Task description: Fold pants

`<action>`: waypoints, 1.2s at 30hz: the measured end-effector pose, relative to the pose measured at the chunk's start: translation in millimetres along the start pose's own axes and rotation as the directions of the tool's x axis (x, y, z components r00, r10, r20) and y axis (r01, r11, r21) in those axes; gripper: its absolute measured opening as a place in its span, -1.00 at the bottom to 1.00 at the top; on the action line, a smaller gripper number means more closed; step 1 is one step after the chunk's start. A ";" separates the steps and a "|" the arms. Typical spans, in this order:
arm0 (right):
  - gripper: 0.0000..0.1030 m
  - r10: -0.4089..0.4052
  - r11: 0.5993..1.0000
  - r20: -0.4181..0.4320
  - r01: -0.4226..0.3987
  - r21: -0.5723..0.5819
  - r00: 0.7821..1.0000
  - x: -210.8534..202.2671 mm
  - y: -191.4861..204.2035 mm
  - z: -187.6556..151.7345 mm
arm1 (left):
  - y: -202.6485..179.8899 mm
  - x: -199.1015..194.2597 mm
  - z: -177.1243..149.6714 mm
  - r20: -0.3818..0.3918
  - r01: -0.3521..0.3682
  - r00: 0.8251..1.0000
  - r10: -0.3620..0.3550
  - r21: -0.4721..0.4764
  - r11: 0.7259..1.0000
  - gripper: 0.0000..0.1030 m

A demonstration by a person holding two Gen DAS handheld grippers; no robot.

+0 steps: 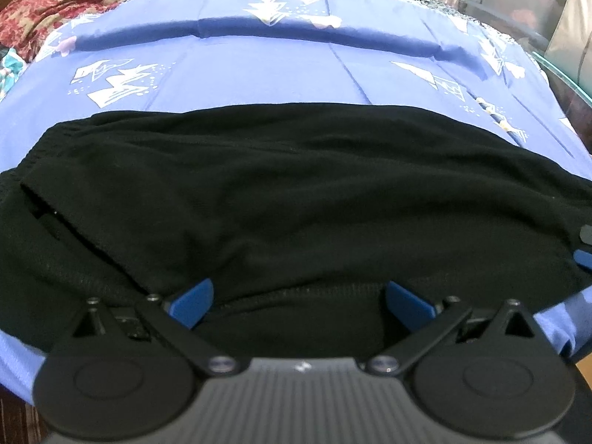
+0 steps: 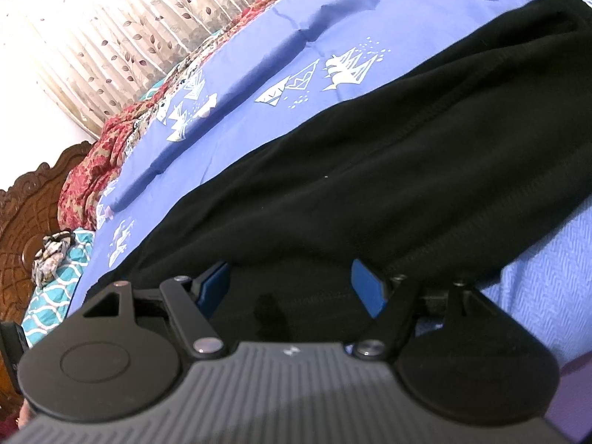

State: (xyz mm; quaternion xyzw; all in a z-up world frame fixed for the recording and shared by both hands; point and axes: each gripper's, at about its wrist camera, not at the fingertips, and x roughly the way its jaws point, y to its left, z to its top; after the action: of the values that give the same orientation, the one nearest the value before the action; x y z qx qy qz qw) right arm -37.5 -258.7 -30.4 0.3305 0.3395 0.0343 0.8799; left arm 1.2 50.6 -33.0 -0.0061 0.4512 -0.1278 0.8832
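Black pants (image 1: 296, 192) on blue sheet (image 1: 259, 70); L gripper (image 1: 299, 301), R gripper (image 2: 292, 285) both agape at hem.

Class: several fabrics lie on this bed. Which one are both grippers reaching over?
The black pants: plain black, unlike the patterned blue sheet and red floral cloth, under the open left gripper and right gripper.

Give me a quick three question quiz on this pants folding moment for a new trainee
1. True or false: the black pants lie on a blue patterned bedsheet.
2. The left gripper is: A open, B shut on the pants, C out of view.
3. Fill in: in the right wrist view, the right gripper is at the near ____ of the pants.

Key: 1 true; 2 A; 3 edge.
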 end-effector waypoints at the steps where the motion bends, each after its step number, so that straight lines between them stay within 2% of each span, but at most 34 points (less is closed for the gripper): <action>1: 0.45 -0.002 1.000 0.000 0.002 -0.005 1.000 0.2 0.4 -0.2 | 0.3 -0.1 0.0 0.000 0.001 1.000 -0.001 -0.001 1.000 1.00; 9: 0.45 -0.007 1.000 -0.006 0.007 -0.013 1.000 1.8 -0.8 1.6 | -1.7 0.2 -0.2 -0.001 -0.001 1.000 0.001 0.002 1.000 1.00; 11: 0.36 -0.011 1.000 -0.008 0.011 -0.015 1.000 -0.5 1.2 5.9 | -1.9 -1.0 1.0 -0.003 0.003 1.000 -0.003 0.003 1.000 1.00; 13: 0.22 0.011 1.000 0.044 -0.010 -0.009 0.999 -13.6 2.3 11.2 | 0.4 -6.7 4.4 -0.003 0.020 1.000 -0.020 -0.002 1.000 0.98; 16: 0.20 0.031 0.999 0.157 -0.033 0.009 0.987 -48.0 -7.3 19.8 | 9.2 -26.9 12.2 0.041 0.070 0.997 -0.068 -0.041 0.997 0.70; 20: 0.14 -0.058 0.996 0.251 0.041 0.073 0.966 -97.6 -44.4 20.1 | 8.7 -47.8 25.0 0.126 0.162 0.980 -0.156 -0.046 0.986 0.63; 22: 0.11 -0.126 0.987 0.287 0.092 0.128 0.950 -118.1 -67.1 15.1 | -0.5 -47.0 30.5 0.133 0.197 0.972 -0.192 -0.032 0.980 0.54; 24: 0.09 -0.178 0.973 0.318 0.118 0.199 0.931 -133.3 -89.0 9.5 | -11.3 -38.0 34.9 0.105 0.238 0.967 -0.234 -0.026 0.971 0.44; 26: 0.08 -0.199 0.956 0.342 0.106 0.273 0.919 -143.1 -108.0 5.2 | -23.5 -24.2 36.3 0.053 0.263 0.964 -0.262 -0.014 0.965 0.25; 28: 0.08 -0.215 0.947 0.363 0.103 0.305 0.906 -146.6 -120.8 4.3 | -34.3 -8.4 34.2 0.001 0.258 0.966 -0.258 -0.001 0.966 0.18; 31: 0.08 -0.235 0.940 0.364 0.114 0.322 0.901 -140.9 -132.1 10.4 | -36.3 11.4 28.9 -0.065 0.240 0.968 -0.242 -0.033 0.970 0.15; 36: 0.09 -0.253 0.921 0.370 0.106 0.374 0.894 -124.7 -159.9 24.2 | -33.6 13.1 30.5 -0.073 0.232 0.969 -0.234 -0.041 0.972 0.12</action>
State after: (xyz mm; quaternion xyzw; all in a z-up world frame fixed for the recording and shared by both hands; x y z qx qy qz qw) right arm -144.3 -432.3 -42.1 0.4455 0.1767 -0.1785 0.8593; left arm 25.5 11.9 -21.1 -0.0683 0.4830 -0.2237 0.8438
